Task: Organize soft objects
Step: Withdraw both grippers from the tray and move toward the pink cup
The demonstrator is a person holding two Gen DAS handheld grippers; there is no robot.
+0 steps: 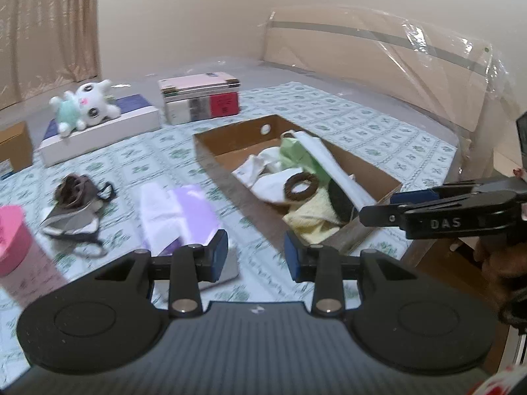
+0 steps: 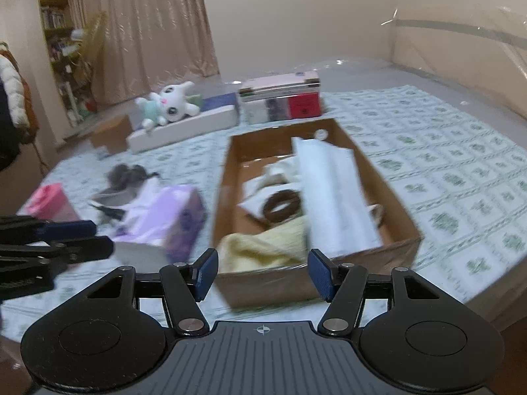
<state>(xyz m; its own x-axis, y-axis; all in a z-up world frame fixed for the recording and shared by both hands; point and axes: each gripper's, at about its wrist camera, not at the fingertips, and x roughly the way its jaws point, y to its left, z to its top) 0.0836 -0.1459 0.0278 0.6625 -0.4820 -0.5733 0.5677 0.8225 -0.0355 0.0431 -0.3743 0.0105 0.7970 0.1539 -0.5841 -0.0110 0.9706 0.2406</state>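
While both grippers hang above the near edge of the bed (image 1: 378, 125), the cardboard box (image 2: 388, 194) lies on the patterned sheet with its long axis running from the near edge away toward the far wall. Inside it a white roll (image 2: 332, 197) lies along that same axis, with a yellow towel (image 2: 263, 243) at the near end, a brown ring (image 2: 281, 205) on white cloth in the middle, and bare cardboard at the far end.

The left gripper (image 1: 257, 253) stands partly open with nothing between its pads. The right gripper (image 2: 262, 273) stands wider, also empty, in front of the box's near wall.

Left of the box sit a purple tissue box (image 2: 171, 220), a grey garment (image 1: 75, 204) and a pink box (image 1: 11, 240); farther off a plush toy (image 1: 87, 103) lies on a flat white box (image 1: 105, 133) beside stacked boxes (image 1: 201, 98).

Only the left view shows the green cloth (image 1: 296, 158) behind the roll; only the right view shows the bookshelf (image 2: 56, 33) at far left.

Open sheet lies right of the box up to the plastic-wrapped headboard (image 1: 378, 65).
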